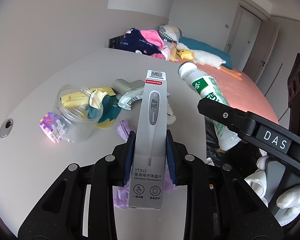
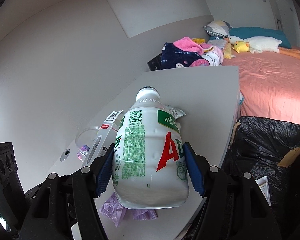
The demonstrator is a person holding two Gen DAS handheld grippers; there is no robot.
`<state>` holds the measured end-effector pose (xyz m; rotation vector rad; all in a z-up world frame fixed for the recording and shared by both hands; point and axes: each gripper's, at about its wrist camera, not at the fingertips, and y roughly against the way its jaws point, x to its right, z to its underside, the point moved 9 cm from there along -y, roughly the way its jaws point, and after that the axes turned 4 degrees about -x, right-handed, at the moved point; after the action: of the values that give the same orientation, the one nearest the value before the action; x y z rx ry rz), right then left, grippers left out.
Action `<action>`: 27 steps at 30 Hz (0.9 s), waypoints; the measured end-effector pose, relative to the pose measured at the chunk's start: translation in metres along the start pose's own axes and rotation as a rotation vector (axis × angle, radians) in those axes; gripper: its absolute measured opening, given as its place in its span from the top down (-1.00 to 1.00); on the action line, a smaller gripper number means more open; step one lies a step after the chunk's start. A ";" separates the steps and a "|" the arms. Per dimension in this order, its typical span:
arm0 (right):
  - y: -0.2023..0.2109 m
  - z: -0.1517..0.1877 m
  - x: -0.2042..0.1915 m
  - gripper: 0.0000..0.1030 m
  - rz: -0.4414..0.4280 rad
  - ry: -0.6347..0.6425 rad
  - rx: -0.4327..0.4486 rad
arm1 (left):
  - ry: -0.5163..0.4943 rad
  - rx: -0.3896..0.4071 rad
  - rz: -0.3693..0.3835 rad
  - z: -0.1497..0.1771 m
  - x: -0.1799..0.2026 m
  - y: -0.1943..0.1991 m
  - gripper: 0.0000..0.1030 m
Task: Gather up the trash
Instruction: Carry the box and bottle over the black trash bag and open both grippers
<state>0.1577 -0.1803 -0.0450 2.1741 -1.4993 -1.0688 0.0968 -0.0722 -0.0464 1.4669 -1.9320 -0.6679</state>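
Left claw (image 1: 150,152) clamped on thermometer box (image 1: 152,120), held upright, clear of table (image 1: 50,160). Right claw (image 2: 148,168) squeezing white drink bottle (image 2: 150,150), neck pointing away. Both lifted, likely bound for black-lined bin (image 2: 270,150) beside table, contents unclear. Clear jar (image 1: 78,112) on table holds wrappers.

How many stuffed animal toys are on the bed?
2. A white goose lies stretched along the far side of the pink bed, and a small yellow duck sits against its neck. More could be hidden behind the clothes pile.
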 end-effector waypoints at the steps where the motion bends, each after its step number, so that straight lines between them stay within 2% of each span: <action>1: 0.003 0.000 0.003 -0.30 0.002 -0.004 0.004 | -0.001 0.002 0.002 -0.001 0.003 0.001 0.44; 27: 0.080 0.004 0.098 -0.30 0.086 -0.106 0.083 | -0.094 -0.030 0.120 0.001 0.118 -0.020 0.44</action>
<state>0.1185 -0.3004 -0.0398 2.1151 -1.6956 -1.1278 0.0865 -0.1916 -0.0415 1.3112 -2.0539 -0.7192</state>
